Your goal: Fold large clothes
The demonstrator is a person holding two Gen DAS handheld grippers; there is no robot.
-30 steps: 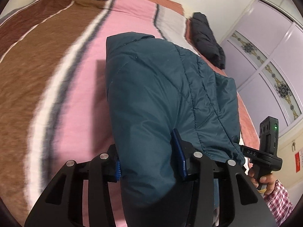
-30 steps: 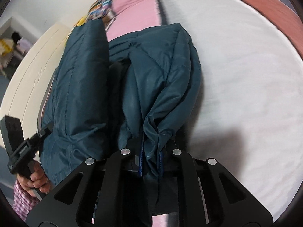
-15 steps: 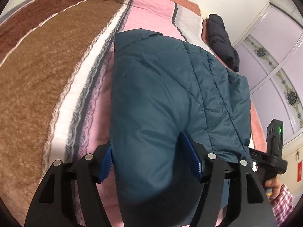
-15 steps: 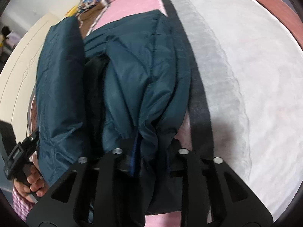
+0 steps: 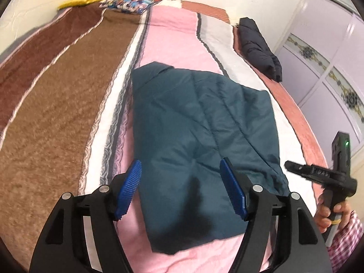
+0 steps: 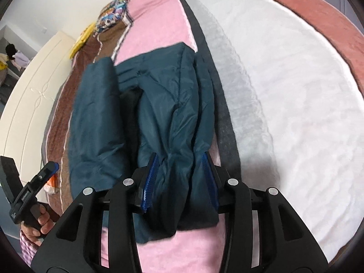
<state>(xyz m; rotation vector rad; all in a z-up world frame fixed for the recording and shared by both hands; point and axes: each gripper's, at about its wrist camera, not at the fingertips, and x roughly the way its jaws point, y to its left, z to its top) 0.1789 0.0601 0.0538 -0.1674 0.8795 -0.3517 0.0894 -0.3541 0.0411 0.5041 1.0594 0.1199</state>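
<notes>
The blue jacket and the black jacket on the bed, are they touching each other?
Apart. The left wrist view shows the blue jacket lying in the middle of the bed, with a bare strip of striped blanket between it and the black jacket.

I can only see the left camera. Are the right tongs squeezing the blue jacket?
Observer: They're opening. The right tongs have a bunched edge of the jacket between them, and it lies on the bed.
Child: Is the jacket all flat on that side?
Observer: No. From the right camera, a puffy roll runs along the jacket's left side, with a dark strip between it and the rest.
</notes>
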